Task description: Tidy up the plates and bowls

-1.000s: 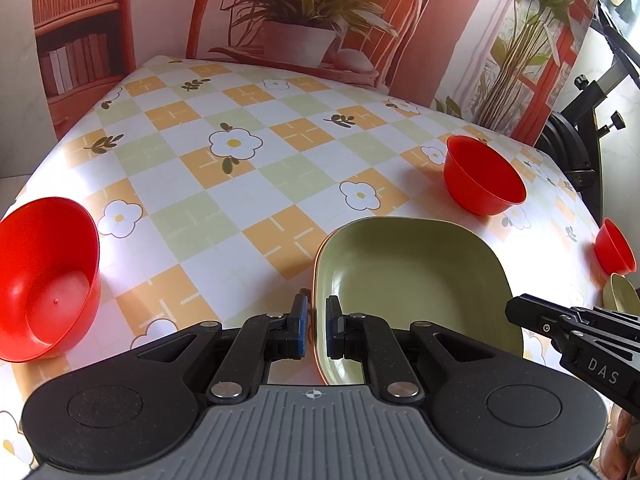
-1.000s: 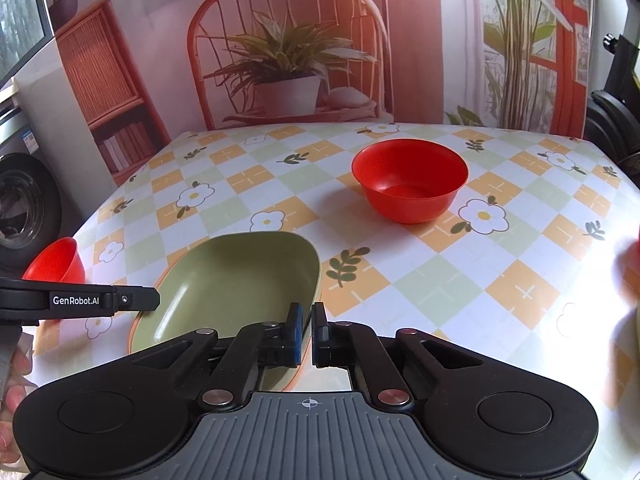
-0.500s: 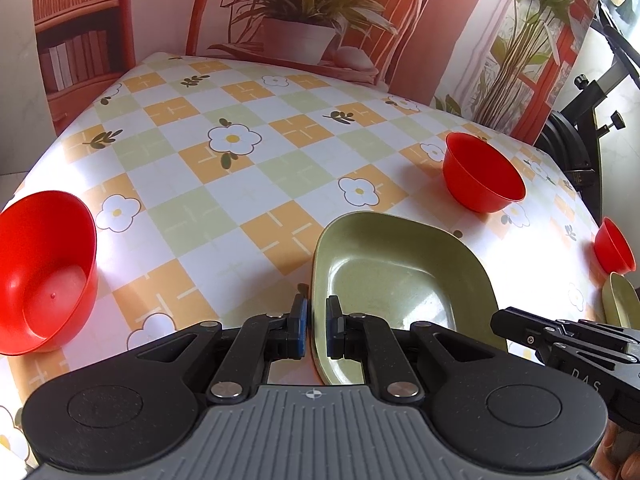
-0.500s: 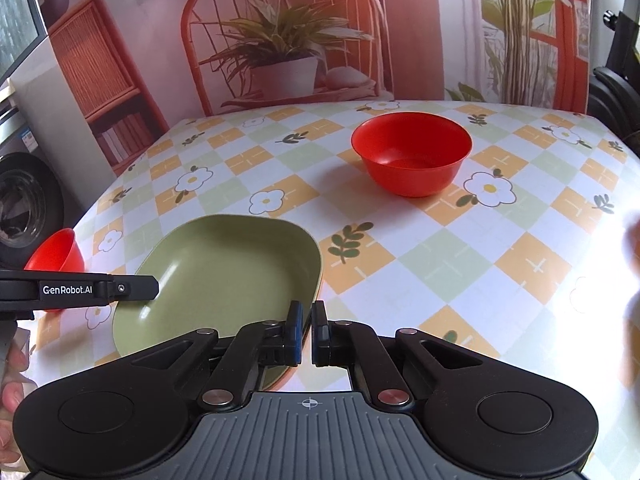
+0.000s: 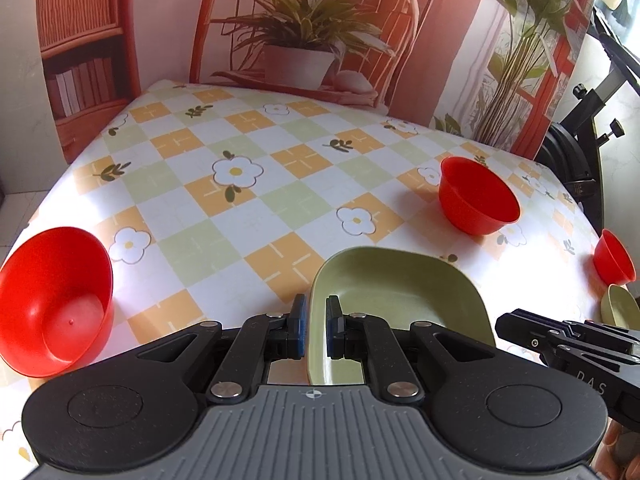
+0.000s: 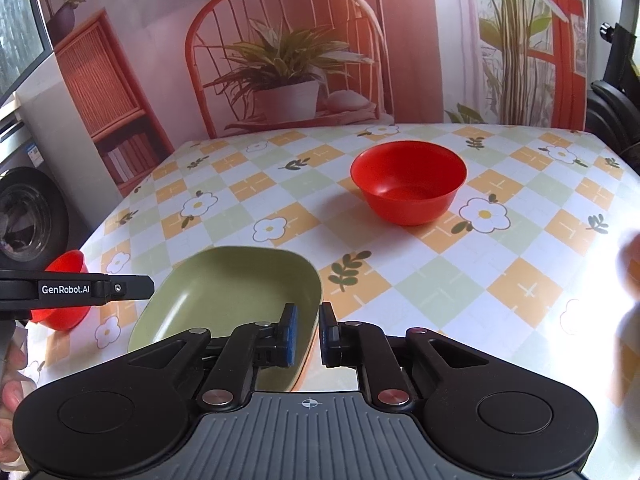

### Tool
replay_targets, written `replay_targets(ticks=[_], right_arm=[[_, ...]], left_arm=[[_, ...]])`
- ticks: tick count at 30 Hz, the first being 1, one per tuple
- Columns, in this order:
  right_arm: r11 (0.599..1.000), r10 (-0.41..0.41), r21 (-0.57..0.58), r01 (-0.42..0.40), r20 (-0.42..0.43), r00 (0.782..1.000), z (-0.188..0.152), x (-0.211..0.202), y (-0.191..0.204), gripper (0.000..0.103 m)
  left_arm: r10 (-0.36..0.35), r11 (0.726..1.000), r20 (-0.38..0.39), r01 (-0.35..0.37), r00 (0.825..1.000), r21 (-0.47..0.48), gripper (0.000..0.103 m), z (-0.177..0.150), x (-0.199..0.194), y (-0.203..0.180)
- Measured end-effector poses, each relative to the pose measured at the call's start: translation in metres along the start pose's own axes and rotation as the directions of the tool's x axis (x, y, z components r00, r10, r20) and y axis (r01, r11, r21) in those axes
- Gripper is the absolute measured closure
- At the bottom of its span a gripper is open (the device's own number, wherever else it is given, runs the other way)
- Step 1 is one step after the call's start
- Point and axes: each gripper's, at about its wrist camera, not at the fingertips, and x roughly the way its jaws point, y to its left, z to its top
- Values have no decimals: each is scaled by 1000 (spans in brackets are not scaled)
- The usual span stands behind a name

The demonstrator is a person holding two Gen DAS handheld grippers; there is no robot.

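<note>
A square-ish green plate [image 5: 400, 292] [image 6: 228, 292] is held between both tools over the checked tablecloth [image 5: 248, 216]. My left gripper [image 5: 314, 328] is shut on the plate's left rim. My right gripper [image 6: 306, 334] is shut on its right rim. One red bowl [image 5: 476, 196] [image 6: 408, 182] stands beyond the plate, towards the far right. Another red bowl [image 5: 52, 304] [image 6: 64, 266] sits near the table's left edge, partly hidden by the left tool in the right wrist view. A small red bowl [image 5: 614, 258] and a small green bowl [image 5: 622, 308] are at the far right edge.
A printed backdrop of a chair and potted plant [image 6: 288, 80] stands behind the table. A black stand [image 5: 580, 152] is off the right side and a washing machine [image 6: 28, 216] off the left. The right side of the right wrist view is washed out by glare.
Both grippers keep their hold on the green plate. The plate has drawn slightly nearer and lower in the left wrist view; the bowls on the table have not moved.
</note>
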Motion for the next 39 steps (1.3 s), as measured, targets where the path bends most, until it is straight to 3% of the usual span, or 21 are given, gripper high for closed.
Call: replay_targets(ticks=[9,14,19,24,26,30,35,39], right_arm=[[995,-95,20,93,140,986,14,-38,-53,89],[980,-194,90,179,204,960,18,-64,-109,89],[945,-314,175,277,243,918,10,-92,-168,89],[891,-433,255,376,227,872,-8,-112,-225,89],[868,-471,285,407,211,857,-17,-117,-245,89],[826,-529,327,458,175,830,-35,-121,-275,88],[790,-576,353,502,145,804,-53,-123,-299,83],[779,-578,370,506,112,808,-64,-119,-315,83]], left_arm=[[-93,995,60,90,994,45,93,20,-7,-62],[-168,979,32,163,985,121,92,27,5,-120],[-234,953,3,229,972,199,92,28,15,-183],[-306,924,-59,311,950,224,92,17,28,-235],[-321,913,-73,329,944,241,87,12,34,-255],[-397,884,-82,405,914,234,59,3,48,-282],[-421,868,-138,442,897,225,57,-7,69,-310],[-406,869,-187,442,894,225,57,-19,83,-322]])
